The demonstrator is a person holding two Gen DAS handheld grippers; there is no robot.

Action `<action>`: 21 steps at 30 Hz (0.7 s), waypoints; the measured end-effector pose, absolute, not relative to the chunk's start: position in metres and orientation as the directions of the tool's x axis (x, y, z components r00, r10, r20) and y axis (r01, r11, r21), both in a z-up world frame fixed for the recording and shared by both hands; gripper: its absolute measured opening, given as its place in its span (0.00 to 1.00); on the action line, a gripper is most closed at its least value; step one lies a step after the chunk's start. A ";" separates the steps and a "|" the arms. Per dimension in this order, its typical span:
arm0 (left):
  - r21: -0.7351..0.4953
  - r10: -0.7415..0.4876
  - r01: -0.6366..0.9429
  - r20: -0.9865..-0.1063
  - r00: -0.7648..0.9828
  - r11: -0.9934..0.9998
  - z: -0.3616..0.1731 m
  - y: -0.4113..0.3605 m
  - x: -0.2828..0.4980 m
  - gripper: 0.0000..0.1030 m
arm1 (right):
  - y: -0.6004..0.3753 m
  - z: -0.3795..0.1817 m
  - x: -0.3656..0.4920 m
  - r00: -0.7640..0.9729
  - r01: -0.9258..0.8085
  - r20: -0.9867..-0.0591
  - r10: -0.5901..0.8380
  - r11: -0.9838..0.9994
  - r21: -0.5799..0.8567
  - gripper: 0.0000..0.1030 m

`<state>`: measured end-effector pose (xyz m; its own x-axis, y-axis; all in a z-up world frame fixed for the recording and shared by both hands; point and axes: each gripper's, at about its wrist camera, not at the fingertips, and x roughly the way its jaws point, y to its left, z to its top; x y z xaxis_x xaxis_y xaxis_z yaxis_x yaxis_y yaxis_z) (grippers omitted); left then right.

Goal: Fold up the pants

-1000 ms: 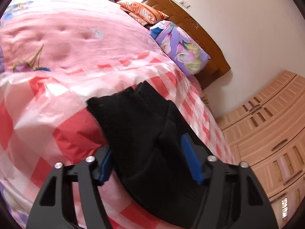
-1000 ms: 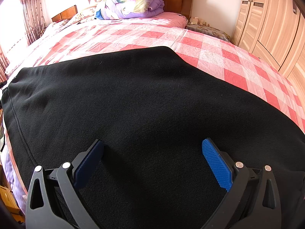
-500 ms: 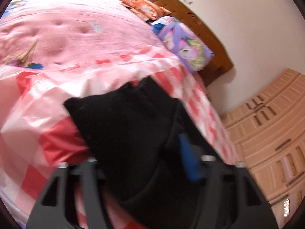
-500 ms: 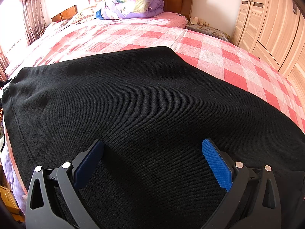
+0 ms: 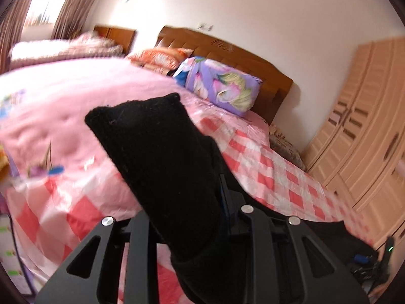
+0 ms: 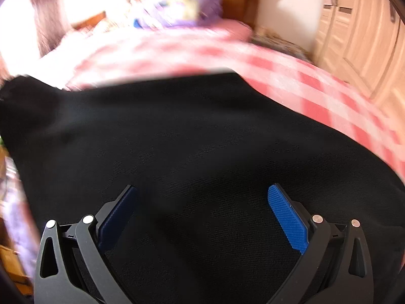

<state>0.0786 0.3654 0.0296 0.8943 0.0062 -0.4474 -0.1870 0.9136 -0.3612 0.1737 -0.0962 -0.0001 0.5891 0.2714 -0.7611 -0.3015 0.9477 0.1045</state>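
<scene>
The black pants point(image 6: 202, 139) lie spread over the red-checked bed sheet point(image 6: 329, 91). In the left wrist view one narrow end of the pants point(image 5: 157, 152) is raised off the bed and sticks up from my left gripper point(image 5: 192, 202). Its jaws are closing with that cloth between them. Only a sliver of the right blue pad point(image 5: 224, 197) shows; the left one is hidden by the cloth. My right gripper point(image 6: 202, 188) hovers just over the broad part of the pants, jaws wide open, with nothing pinched between its blue pads point(image 6: 286, 217).
A pink flowered quilt point(image 5: 76, 96) covers the left side of the bed. A purple flowered pillow point(image 5: 220, 86) leans on the wooden headboard point(image 5: 227, 48). A pale wooden wardrobe point(image 5: 367, 126) stands along the right, close to the bed's edge.
My left gripper has closed in on the end of the pants and lifted it off the sheet, rolling as it rose. The right gripper stays open and has shifted slightly.
</scene>
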 end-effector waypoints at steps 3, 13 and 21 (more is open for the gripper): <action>-0.218 0.045 -0.147 -0.417 0.908 0.965 0.062 0.316 0.076 0.24 | -0.061 0.005 0.171 0.585 -0.379 -0.755 0.296 0.923 0.068 0.96; -0.027 -0.001 -0.010 -0.396 0.918 1.000 0.093 0.192 0.084 0.25 | 0.084 -0.026 0.239 0.492 -0.561 -0.844 0.215 0.819 -0.118 0.95; 0.189 -0.007 0.089 -0.394 0.919 0.978 0.055 0.100 0.070 0.25 | -0.063 0.042 0.207 0.652 -0.342 -0.691 0.313 0.934 0.101 0.96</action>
<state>0.0696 0.0998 0.0553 0.9189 -0.0071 -0.3943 0.0887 0.9779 0.1892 0.2075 -0.0634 0.0417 0.6515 0.3134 -0.6909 -0.3420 0.9342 0.1012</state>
